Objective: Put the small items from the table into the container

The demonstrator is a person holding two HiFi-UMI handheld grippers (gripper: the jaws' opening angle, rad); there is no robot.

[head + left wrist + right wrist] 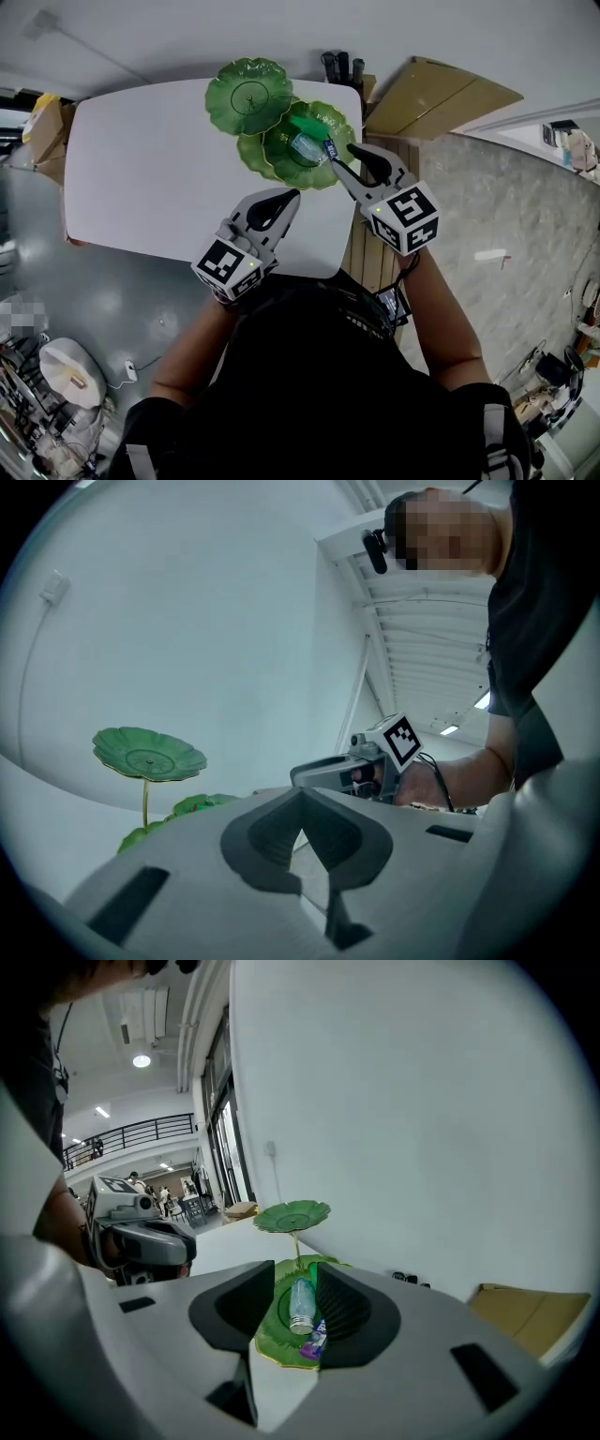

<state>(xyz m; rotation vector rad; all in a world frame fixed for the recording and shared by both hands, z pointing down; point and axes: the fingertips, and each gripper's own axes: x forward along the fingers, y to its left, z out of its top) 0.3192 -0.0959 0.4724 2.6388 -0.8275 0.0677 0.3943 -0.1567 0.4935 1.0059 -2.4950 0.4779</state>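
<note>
1. right claw (pixel 296 1275) stands wide open, its pads clear of everything and nothing gripped between them (the gap only frames what lies below).
2. through that gap the small bottle (pixel 300 1305) and the purple packet (pixel 316 1337) lie in the lower bowl of the green leaf dish (pixel 279 153). they are just beside each other, the packet at the bottle's cap end.
3. the right claw hangs over the near rim of that bowl, tilted down at it. i judge this fits items let go into the container, not a fresh pick.
4. left claw (pixel 302 808) has its jaws drawn together, tips meeting, with nothing held. it sits over the near part of the white bench (pixel 141 169), apart from the dish (parked out of the way, i judge).
5. no other small item shows on the bench in the head view, so the task looks close to done.
</note>
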